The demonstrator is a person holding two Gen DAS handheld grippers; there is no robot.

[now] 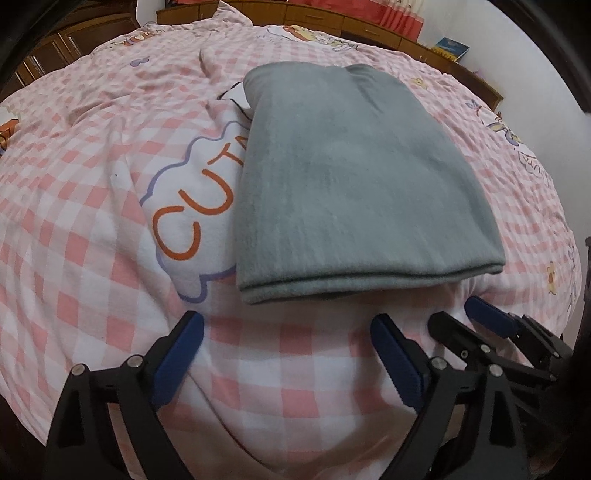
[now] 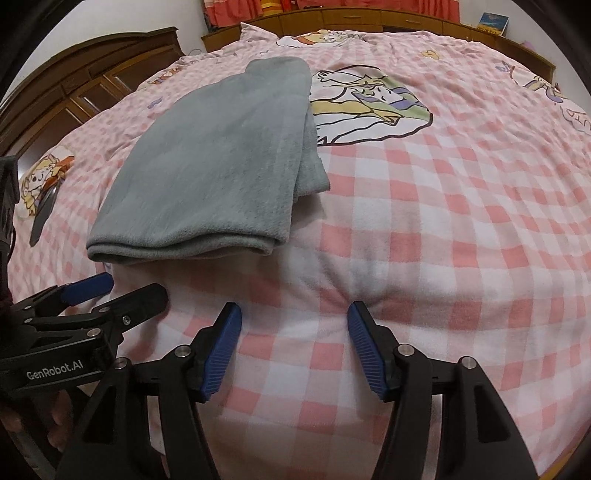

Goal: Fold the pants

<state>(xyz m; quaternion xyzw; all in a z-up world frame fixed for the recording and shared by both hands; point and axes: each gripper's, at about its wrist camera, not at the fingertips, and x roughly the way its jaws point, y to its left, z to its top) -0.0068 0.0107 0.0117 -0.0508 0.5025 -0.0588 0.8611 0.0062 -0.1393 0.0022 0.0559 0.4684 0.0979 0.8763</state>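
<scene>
The grey-green pants lie folded in a flat stack on the pink checked quilt, the folded edge facing me. They also show in the right wrist view, up and left of centre. My left gripper is open and empty, just short of the near edge of the pants. My right gripper is open and empty, on the quilt to the right of the pants. Each gripper shows in the other's view: the right gripper and the left gripper.
The quilt covers the whole bed, with an orange-lettered cartoon patch left of the pants and a cartoon figure patch to their right. A wooden headboard runs along the far side, and a dark wooden cabinet stands at the left.
</scene>
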